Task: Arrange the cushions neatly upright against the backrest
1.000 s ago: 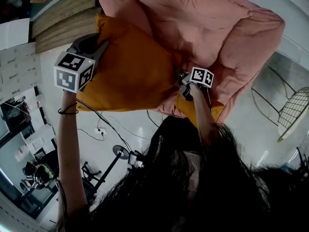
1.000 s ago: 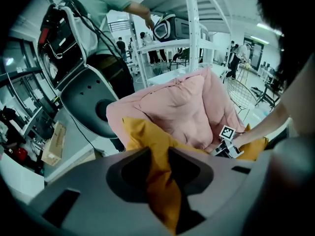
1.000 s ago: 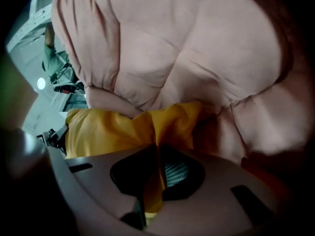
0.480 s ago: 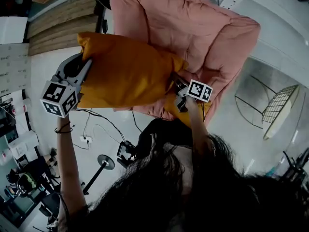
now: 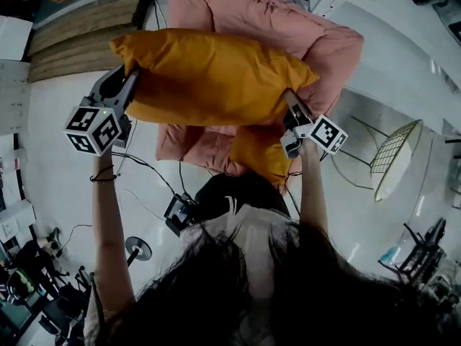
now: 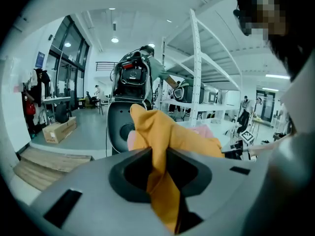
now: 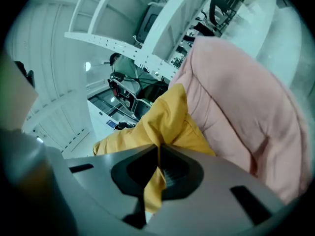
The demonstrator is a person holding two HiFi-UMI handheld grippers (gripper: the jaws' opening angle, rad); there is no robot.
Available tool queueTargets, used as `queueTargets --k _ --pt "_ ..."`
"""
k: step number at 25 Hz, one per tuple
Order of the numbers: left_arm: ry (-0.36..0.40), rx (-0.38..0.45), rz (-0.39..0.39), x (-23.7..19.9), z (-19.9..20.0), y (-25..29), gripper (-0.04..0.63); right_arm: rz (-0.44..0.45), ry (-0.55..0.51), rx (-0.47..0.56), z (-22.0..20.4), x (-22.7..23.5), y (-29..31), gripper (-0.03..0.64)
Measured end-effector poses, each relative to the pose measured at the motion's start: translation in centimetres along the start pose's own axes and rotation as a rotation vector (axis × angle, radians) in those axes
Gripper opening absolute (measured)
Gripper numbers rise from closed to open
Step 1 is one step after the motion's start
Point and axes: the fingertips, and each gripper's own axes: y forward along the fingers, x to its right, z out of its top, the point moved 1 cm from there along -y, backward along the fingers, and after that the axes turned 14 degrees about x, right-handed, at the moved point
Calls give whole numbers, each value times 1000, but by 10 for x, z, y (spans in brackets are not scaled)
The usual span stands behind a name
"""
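Observation:
A large orange cushion (image 5: 209,74) hangs stretched across the pink armchair (image 5: 324,45), held by its two ends. My left gripper (image 5: 130,79) grips its left corner; the jaws are closing, and a fold of orange fabric (image 6: 165,132) is pinched between them. My right gripper (image 5: 292,105) is shut on the cushion's right corner, where the fabric (image 7: 165,122) runs down through the jaws. A second, smaller orange cushion (image 5: 263,153) lies on the seat below the right gripper. The pink backrest (image 7: 241,107) fills the right of the right gripper view.
A wire-frame chair (image 5: 395,157) stands to the right of the armchair. Wooden boards (image 5: 79,31) lie at the far left. Cables (image 5: 155,179) and a round stand base (image 5: 137,249) are on the floor. A black chair shell (image 6: 120,124) and white racks (image 6: 197,82) are beyond.
The orange cushion has come up off the armchair and now hangs level between both grippers. The right gripper has moved right and up. The left gripper kept hold of the left corner.

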Motion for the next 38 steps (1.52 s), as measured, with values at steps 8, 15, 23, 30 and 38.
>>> queueTargets --k 8,15,23,30,38 --pt "-59 -39 -98 48 -41 45 95 -106 -103 122 57 13 -56 35" --pt "-83 -109 -138 69 -68 105 94 -141 -79 194 72 35 -80 35" --pt "-82 -284 -131 65 -121 159 91 -159 -171 180 76 42 -51 35" --pt "-92 -368 -14 35 -164 206 91 -279 -358 91 83 78 -19 35" --pt "-225 -249 52 -5 -171 227 91 -267 -334 79 83 93 12 37"
